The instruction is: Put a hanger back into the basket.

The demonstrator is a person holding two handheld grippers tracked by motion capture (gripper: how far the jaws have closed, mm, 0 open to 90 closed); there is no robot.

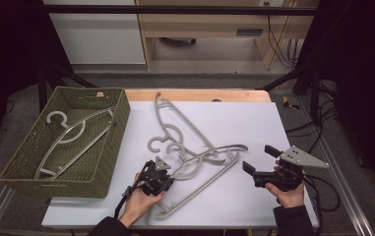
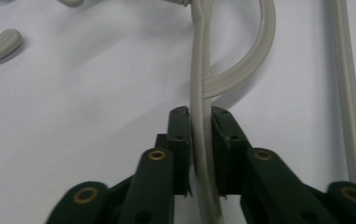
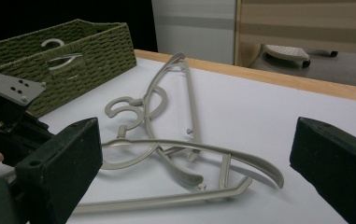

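Your left gripper (image 2: 199,140) is clamped on a grey hanger's (image 1: 202,169) thin bar, near the front of the white mat (image 1: 244,118). Your right gripper (image 1: 259,160) hovers w/ jaws wide, holding nothing, beside the hanger pile.

Black tongs (image 1: 156,178) with brass rivets, grey three-cornered plates, trailing cables — dark sleeves.

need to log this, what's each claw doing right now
left claw: closed on the hanger, gripping its thin arm
right claw: open, holding nothing
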